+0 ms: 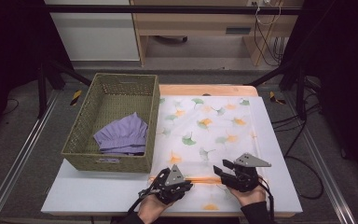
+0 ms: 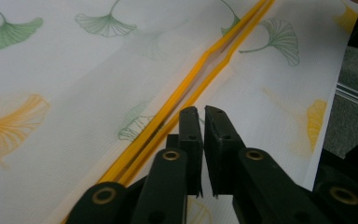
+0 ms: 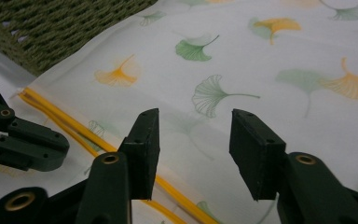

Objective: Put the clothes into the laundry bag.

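Note:
A white cloth (image 1: pixel 205 126) printed with green and yellow ginkgo leaves lies spread on the table, its yellow hem (image 1: pixel 200 179) folded over near the front edge. My left gripper (image 1: pixel 161 177) rests low on the cloth at the hem (image 2: pixel 200 74). In the left gripper view its jaws (image 2: pixel 203 116) stand almost together, with only a thin slit between them. Whether fabric is pinched there I cannot tell. My right gripper (image 1: pixel 221 169) sits to its right, jaws (image 3: pixel 196 126) apart just above the cloth, with nothing between them. The left gripper (image 3: pixel 23 135) also shows beside the hem (image 3: pixel 65 116).
A green woven basket (image 1: pixel 116 84) stands at the left of the table and touches the cloth's left edge. A folded purple garment (image 1: pixel 123 135) lies inside it. The white table (image 1: pixel 88 191) shows bare in front of the basket. Beyond the table are cabinets and cables.

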A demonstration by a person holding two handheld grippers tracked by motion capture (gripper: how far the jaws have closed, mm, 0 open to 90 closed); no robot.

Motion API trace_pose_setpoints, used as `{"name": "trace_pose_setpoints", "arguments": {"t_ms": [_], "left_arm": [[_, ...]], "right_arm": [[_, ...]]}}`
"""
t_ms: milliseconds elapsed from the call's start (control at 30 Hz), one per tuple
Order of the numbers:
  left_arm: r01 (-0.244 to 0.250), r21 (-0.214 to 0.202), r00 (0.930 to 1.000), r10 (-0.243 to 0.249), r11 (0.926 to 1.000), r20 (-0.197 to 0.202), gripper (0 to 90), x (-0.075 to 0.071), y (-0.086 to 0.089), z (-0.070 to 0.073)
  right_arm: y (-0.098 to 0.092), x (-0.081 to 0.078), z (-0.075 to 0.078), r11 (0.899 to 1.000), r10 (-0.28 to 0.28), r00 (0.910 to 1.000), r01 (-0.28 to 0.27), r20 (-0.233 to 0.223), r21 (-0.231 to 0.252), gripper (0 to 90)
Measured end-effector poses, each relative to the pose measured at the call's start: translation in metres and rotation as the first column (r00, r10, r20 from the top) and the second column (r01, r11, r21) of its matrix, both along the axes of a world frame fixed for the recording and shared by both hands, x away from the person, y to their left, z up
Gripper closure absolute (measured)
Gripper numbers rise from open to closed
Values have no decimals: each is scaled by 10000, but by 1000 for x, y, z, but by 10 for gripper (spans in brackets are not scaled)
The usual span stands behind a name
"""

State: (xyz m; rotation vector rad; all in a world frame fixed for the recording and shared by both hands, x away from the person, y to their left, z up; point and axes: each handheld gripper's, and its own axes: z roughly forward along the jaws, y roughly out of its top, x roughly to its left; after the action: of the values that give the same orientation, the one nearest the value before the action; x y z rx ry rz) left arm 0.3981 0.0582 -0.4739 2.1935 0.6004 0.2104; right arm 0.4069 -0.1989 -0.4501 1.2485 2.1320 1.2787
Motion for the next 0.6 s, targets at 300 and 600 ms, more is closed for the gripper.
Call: {"name": "trace_pose_setpoints", "arguments": {"t_ms": [300, 600], "left_arm": [[239, 312, 9996, -235, 9992, -136, 887, -2, -7, -10], [335, 122, 9994, -334, 9994, -107, 885, -2, -3, -12]], "right_arm": [[17, -2, -20, 9943, 527, 9959, -591, -729, -888, 616], [18, -3, -29, 9879, 552, 9932, -693, -1025, -1391, 625]]}}
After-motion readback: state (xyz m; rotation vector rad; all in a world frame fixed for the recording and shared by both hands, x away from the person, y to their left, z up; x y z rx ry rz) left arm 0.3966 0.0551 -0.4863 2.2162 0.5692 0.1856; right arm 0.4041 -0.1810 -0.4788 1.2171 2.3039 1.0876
